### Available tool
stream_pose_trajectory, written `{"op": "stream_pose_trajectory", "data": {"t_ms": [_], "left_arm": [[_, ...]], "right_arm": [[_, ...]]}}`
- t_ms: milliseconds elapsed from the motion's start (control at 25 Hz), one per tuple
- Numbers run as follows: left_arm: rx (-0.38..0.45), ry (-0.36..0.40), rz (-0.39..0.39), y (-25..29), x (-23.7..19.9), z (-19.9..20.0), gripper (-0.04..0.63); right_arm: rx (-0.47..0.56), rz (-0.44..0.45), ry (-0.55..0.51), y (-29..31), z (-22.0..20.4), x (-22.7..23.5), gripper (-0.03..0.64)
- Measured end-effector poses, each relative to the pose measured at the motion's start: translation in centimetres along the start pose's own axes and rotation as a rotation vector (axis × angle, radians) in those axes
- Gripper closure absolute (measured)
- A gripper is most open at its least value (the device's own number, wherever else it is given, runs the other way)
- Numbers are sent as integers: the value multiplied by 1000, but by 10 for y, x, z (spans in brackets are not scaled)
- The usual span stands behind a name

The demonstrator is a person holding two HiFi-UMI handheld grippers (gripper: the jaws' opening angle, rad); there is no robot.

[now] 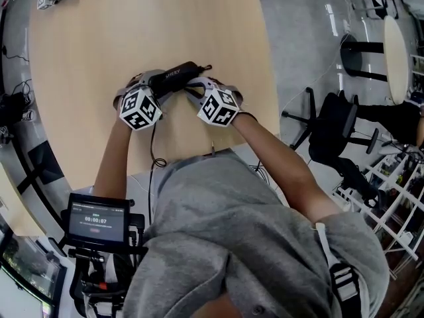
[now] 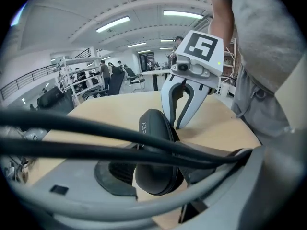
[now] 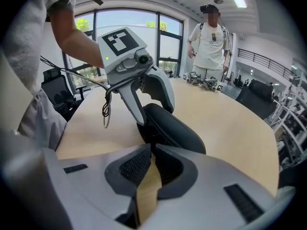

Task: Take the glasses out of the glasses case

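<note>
A black zip-up glasses case (image 1: 175,78) lies closed on the pale wooden table (image 1: 86,78). My left gripper (image 1: 159,85) straddles its left end, and in the left gripper view the case (image 2: 156,152) sits gripped between the dark pads (image 2: 115,174). My right gripper (image 1: 195,88) points down at the case's right end with its jaws shut. In the right gripper view its fingertips (image 3: 151,152) stand just short of the case (image 3: 177,126), with bare table showing in the slit between them. Nothing shows between them. The glasses are hidden inside the case.
A black cable (image 1: 154,151) trails from the left gripper across the table's near edge. A person (image 3: 208,32) stands at the far side by some gear (image 3: 204,83). Office chairs (image 1: 324,124) stand to the right, and a small screen device (image 1: 96,218) sits lower left.
</note>
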State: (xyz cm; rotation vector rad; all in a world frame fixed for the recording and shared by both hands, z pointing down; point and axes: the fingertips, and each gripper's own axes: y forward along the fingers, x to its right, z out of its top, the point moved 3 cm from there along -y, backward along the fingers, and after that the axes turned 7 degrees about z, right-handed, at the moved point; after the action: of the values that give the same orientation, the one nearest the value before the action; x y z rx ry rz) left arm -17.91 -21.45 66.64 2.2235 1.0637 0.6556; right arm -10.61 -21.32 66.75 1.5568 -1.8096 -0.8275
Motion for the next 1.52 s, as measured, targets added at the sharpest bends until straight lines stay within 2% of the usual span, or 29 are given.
{"op": "stream_pose_trajectory", "data": {"t_ms": [200, 480, 720, 840, 1080, 1200, 1320, 1400, 1520], "left_arm": [[39, -82, -66, -5, -2, 8, 353], [157, -339, -152, -17, -17, 21, 354], [256, -554, -139, -23, -40, 19, 371], [287, -622, -110, -23, -52, 17, 379], [276, -643, -51, -13, -53, 6, 408], [335, -649, 5, -14, -49, 4, 445], [394, -691, 16, -17, -49, 6, 520], [396, -680, 19, -18, -48, 6, 532], [371, -623, 7, -16, -44, 8, 543]], "right_arm": [[-5, 6, 25, -3, -7, -3, 600], [-19, 19, 60, -7, -17, -12, 600], [-21, 22, 68, -13, -16, -16, 600], [-22, 25, 71, -16, -15, -17, 600], [-32, 41, 68, -21, -13, -20, 600], [-35, 52, 66, -21, -14, -24, 600], [-50, 66, 56, -19, -13, -28, 600], [-61, 78, 46, -19, -11, -29, 600], [-54, 98, 25, -26, -1, -29, 600]]}}
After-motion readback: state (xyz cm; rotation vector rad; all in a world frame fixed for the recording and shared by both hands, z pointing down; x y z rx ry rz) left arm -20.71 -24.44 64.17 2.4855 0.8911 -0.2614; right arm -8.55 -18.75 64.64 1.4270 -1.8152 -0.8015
